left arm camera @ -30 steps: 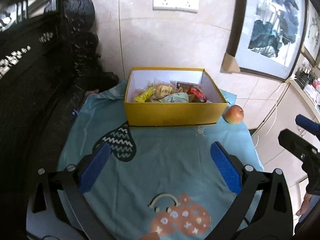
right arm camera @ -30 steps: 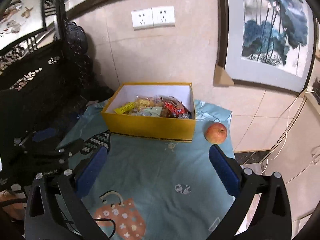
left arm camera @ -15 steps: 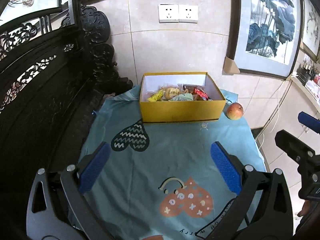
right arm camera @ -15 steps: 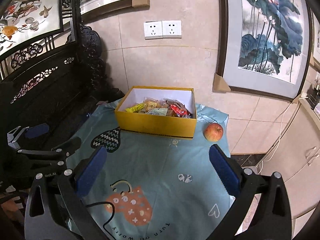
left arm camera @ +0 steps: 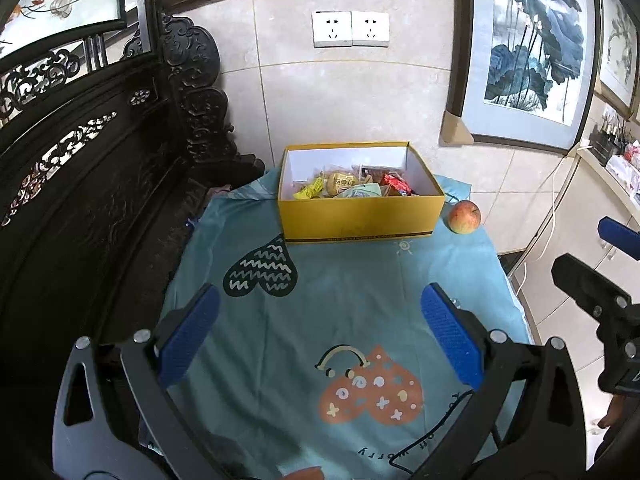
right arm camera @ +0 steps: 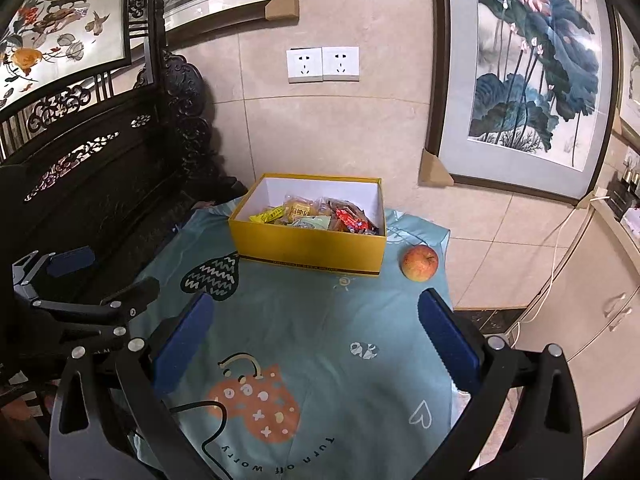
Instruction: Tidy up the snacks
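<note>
A yellow box (left arm camera: 362,218) (right arm camera: 310,248) stands at the far end of a table under a teal printed cloth (left arm camera: 340,304) (right arm camera: 304,320). Several wrapped snacks (left arm camera: 352,186) (right arm camera: 316,216) lie inside the box. A red apple (left arm camera: 464,217) (right arm camera: 420,263) rests on the cloth just right of the box. My left gripper (left arm camera: 320,332) hangs open over the near half of the cloth, nothing between its blue pads. My right gripper (right arm camera: 316,332) is likewise open and holds nothing. Each gripper shows at the edge of the other's view.
A dark carved wooden bench (left arm camera: 92,184) (right arm camera: 100,168) runs along the left side of the table. A tiled wall with sockets (left arm camera: 350,29) and framed paintings (right arm camera: 532,80) is behind the box. The table's right edge drops to a tiled floor (right arm camera: 496,248), with cabinets beyond.
Both grippers have drawn back and upward from the box, so more of the cloth and wall shows. The box, snacks and apple have not moved.
</note>
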Demonstrator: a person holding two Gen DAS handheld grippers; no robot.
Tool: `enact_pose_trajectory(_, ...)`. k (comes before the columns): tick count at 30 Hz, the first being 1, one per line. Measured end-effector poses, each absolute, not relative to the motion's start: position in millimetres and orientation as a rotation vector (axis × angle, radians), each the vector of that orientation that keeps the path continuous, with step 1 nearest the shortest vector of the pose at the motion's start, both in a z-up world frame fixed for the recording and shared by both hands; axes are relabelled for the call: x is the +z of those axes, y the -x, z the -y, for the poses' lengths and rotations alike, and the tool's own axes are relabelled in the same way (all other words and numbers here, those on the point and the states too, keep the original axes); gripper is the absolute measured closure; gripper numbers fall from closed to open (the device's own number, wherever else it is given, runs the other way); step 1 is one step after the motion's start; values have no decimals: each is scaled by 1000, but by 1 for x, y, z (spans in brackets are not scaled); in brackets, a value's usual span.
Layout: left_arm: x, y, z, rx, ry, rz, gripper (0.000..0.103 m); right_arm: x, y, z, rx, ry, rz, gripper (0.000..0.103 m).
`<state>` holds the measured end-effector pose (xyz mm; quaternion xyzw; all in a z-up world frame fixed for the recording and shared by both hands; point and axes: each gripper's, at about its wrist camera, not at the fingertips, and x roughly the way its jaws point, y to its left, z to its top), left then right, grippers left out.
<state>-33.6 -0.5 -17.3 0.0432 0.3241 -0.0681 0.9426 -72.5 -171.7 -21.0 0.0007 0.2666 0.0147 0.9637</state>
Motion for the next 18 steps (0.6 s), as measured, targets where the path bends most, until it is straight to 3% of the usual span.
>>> enact_pose_trajectory(18, -19, 35, -3, -116, -99, -674, 2, -18, 74, 169, 35, 9, -540, 1)
